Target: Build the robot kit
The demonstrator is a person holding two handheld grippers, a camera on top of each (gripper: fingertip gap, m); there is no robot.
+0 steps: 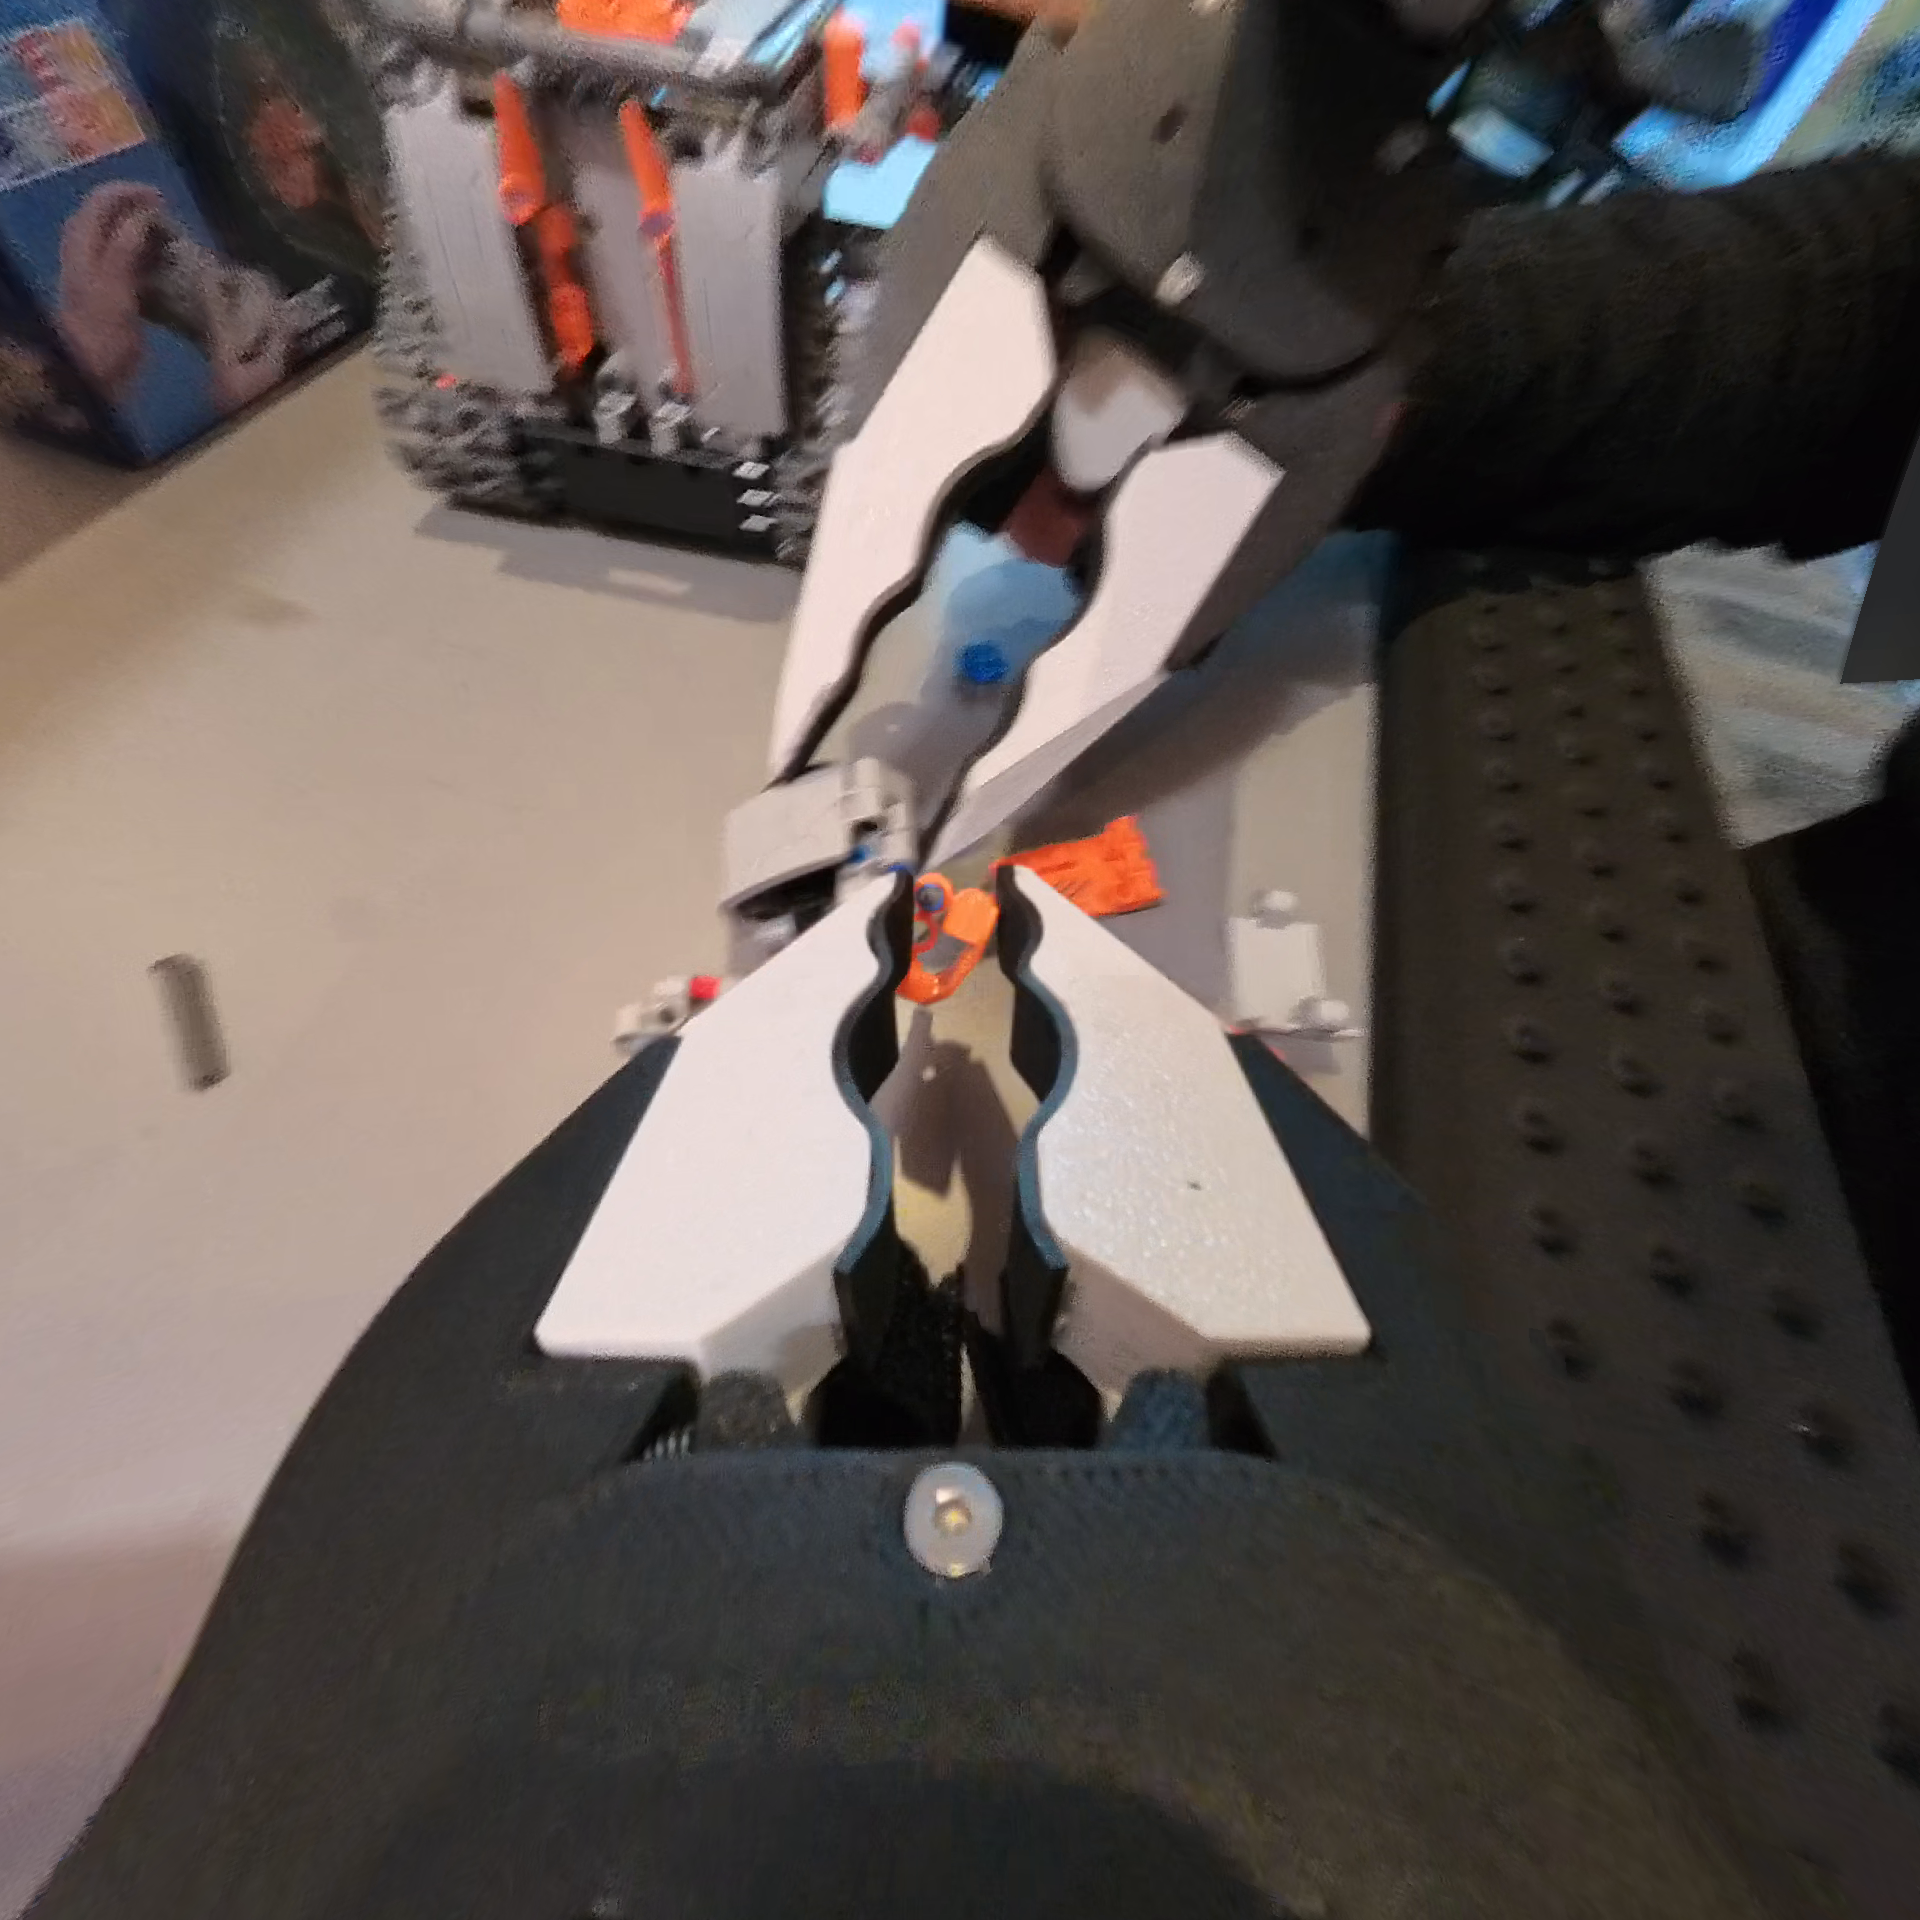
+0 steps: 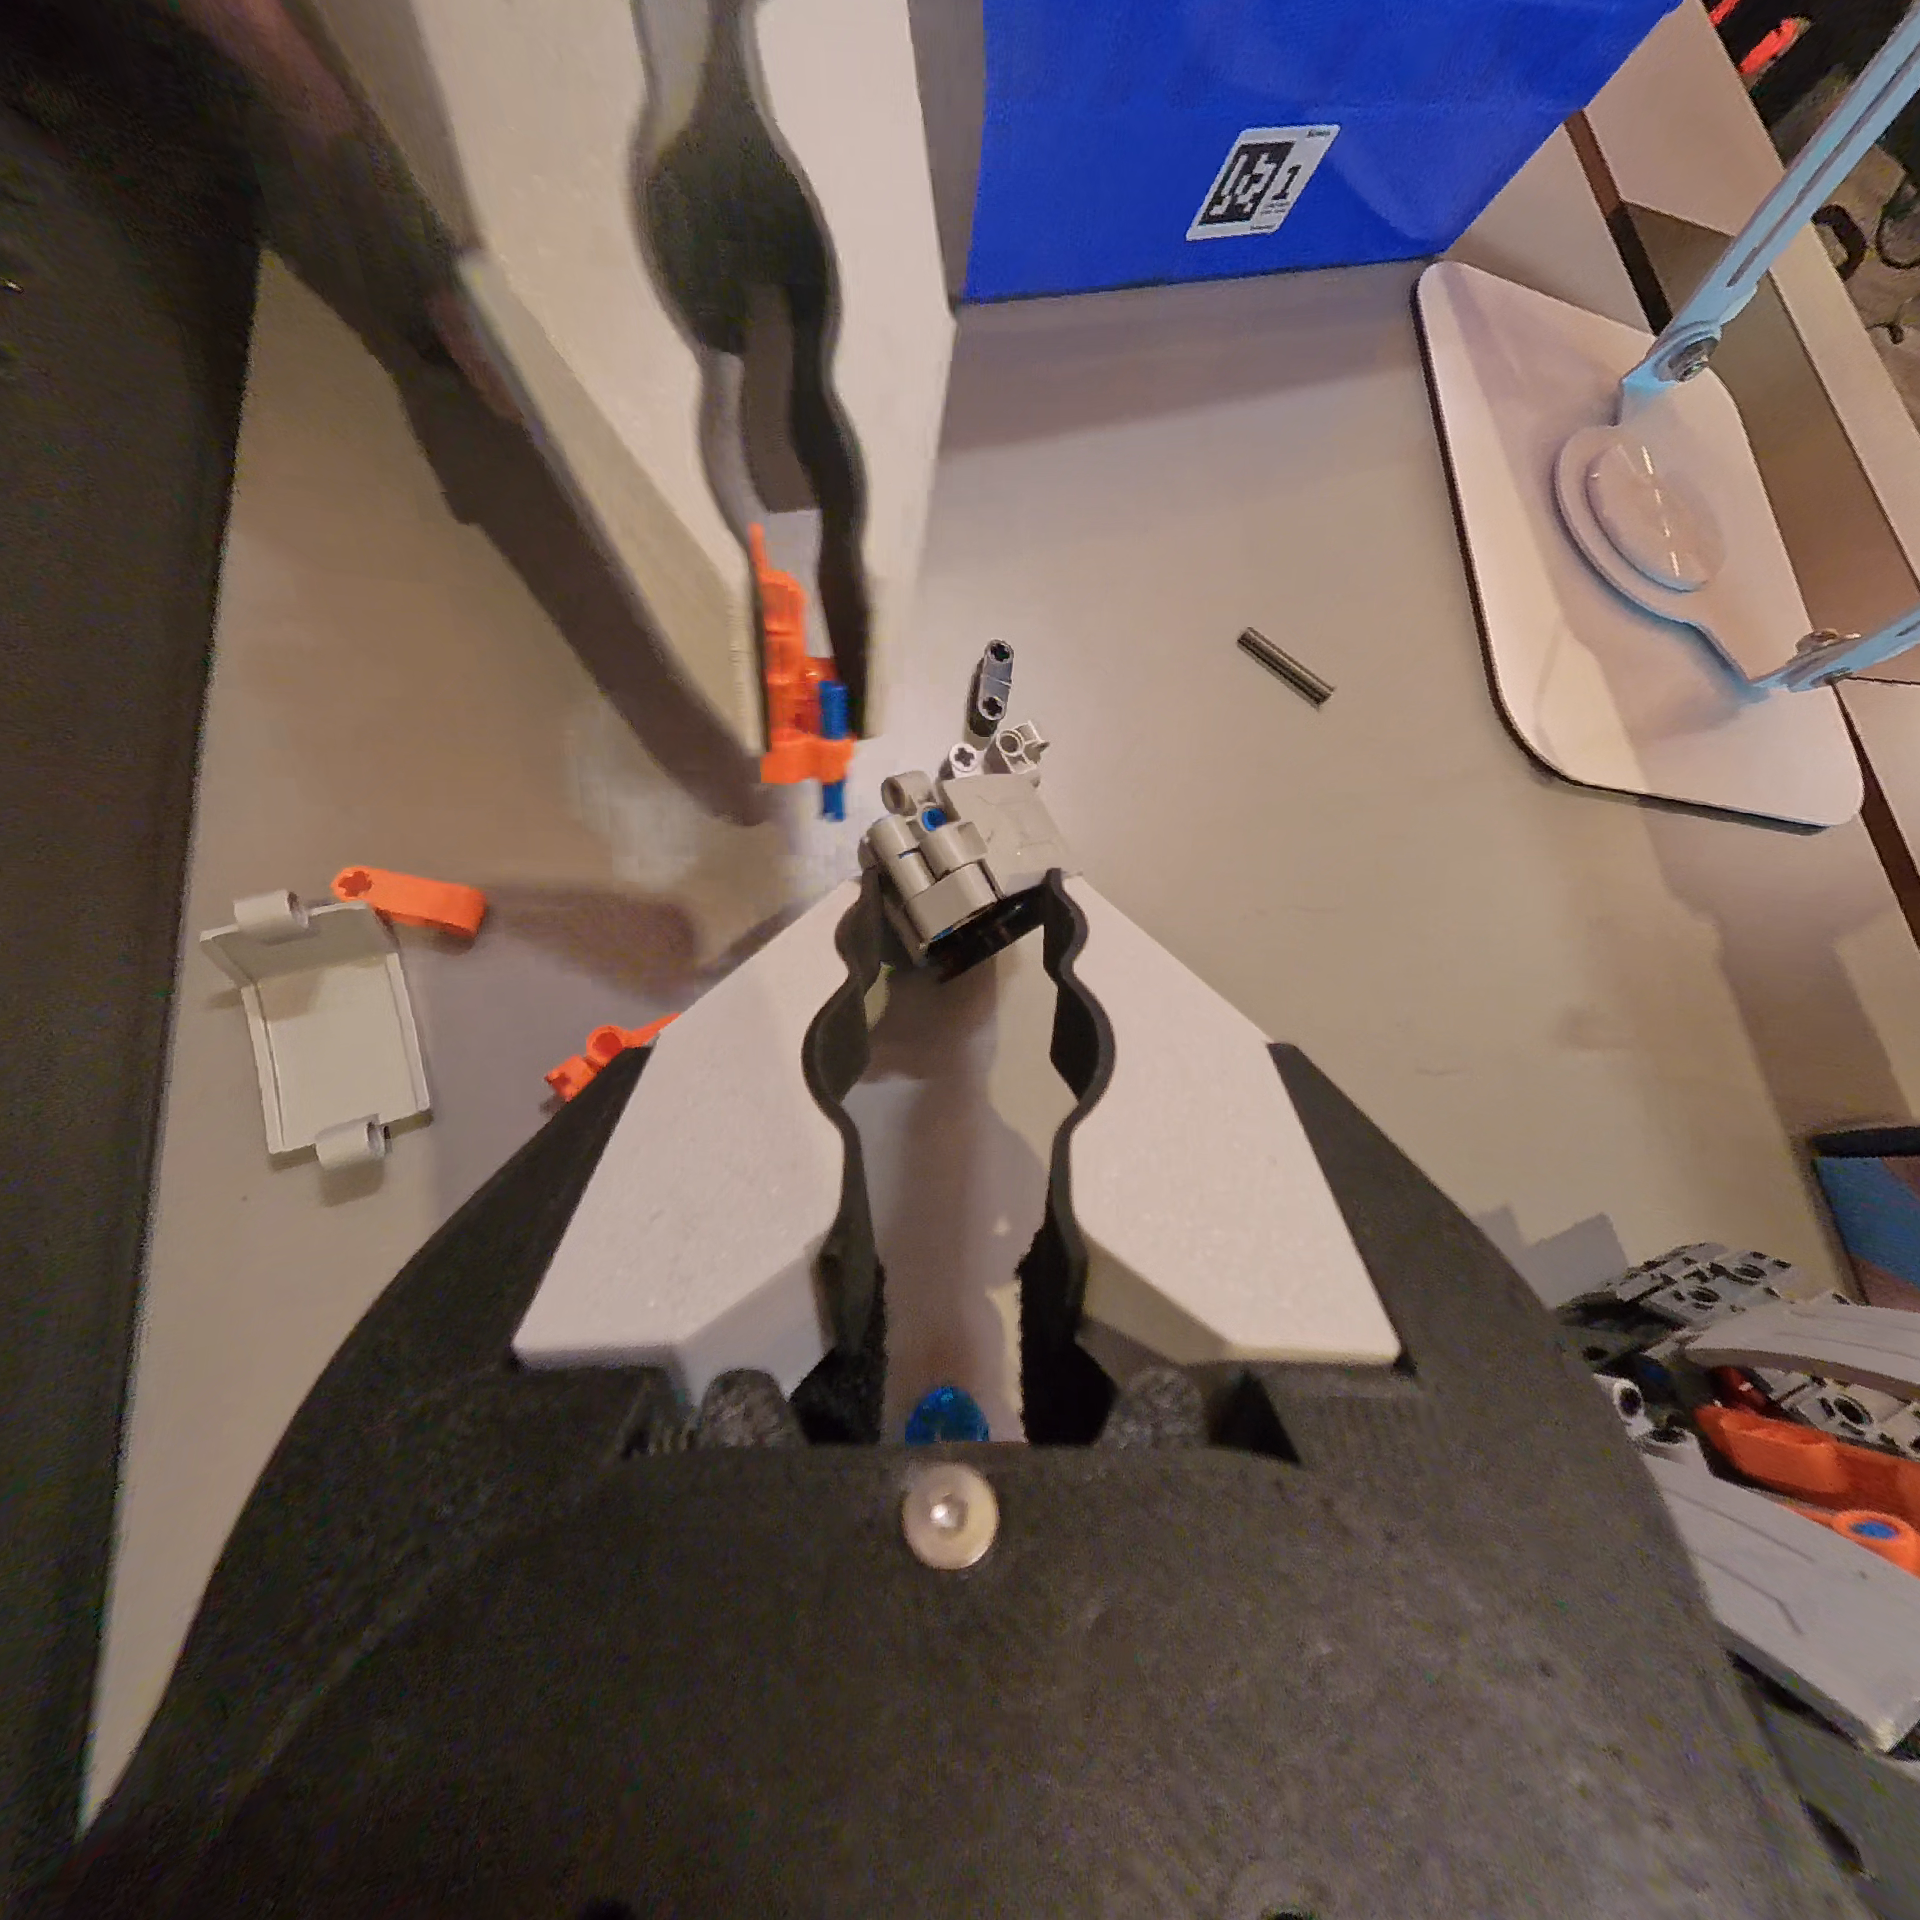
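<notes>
Orange piece (image 1: 943, 940), grey brick cluster (image 2: 951, 868), blue box (image 2: 1247, 145).

Flat panel (image 2: 322, 1023) lies left of brick assembly (image 2: 951, 868).

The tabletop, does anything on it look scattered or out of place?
Yes. Loose building pieces lie strewn about: a grey curved panel and an orange lever at the left, a dark axle rod lying alone farther off. The left gripper pinches an orange piece; the right gripper holds a grey assembly.
</notes>
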